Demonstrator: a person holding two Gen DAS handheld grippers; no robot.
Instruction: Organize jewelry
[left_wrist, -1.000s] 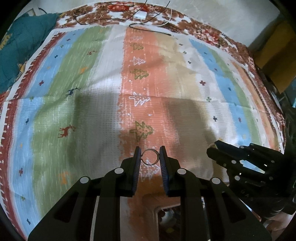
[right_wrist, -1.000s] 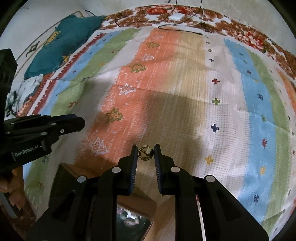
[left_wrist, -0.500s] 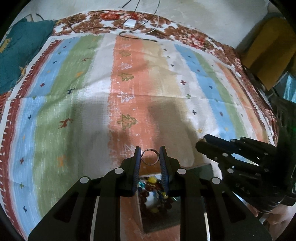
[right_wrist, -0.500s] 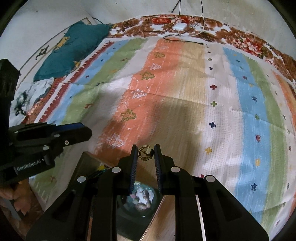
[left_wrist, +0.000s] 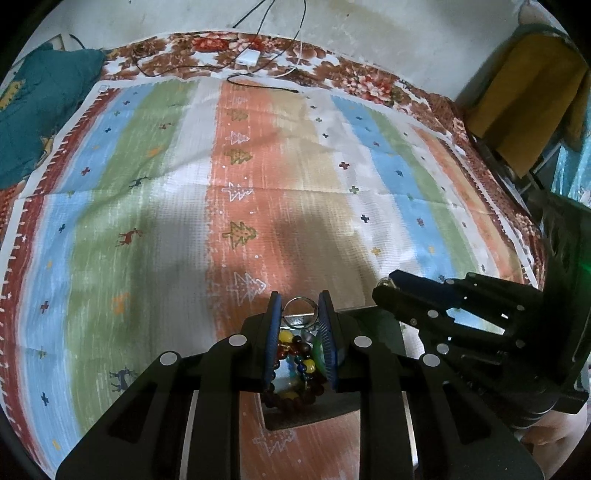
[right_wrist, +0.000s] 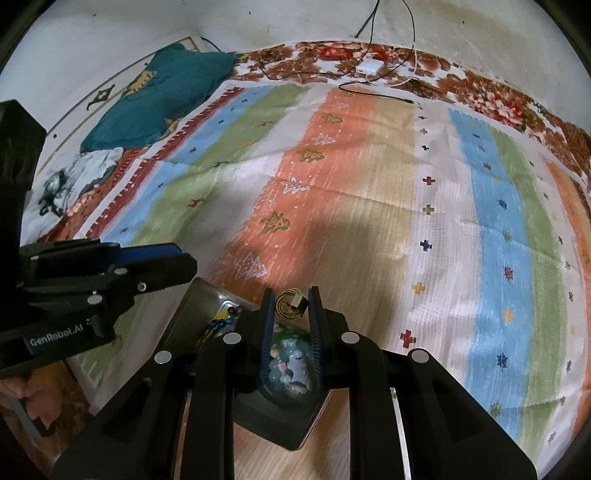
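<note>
My left gripper (left_wrist: 300, 309) is shut on a thin silver ring (left_wrist: 300, 307) and holds it above a dark jewelry box (left_wrist: 314, 410). Coloured bead bracelets (left_wrist: 295, 354) lie in the box below it. My right gripper (right_wrist: 291, 304) is shut on a small gold ring with a square stone (right_wrist: 291, 303). It hangs over the same box (right_wrist: 207, 302), above a compartment of pale green and pink beads (right_wrist: 290, 365). The right gripper also shows in the left wrist view (left_wrist: 388, 286), and the left gripper in the right wrist view (right_wrist: 181, 260).
A striped cloth (left_wrist: 258, 184) with tree and deer patterns covers the bed. A teal pillow (right_wrist: 155, 99) lies at the far left. A white charger with cables (left_wrist: 248, 59) lies at the far edge. A yellow chair (left_wrist: 524, 103) stands at the right.
Both grippers have drawn back over the jewelry box while holding their rings. The box and its beads have come into view under the fingers.
</note>
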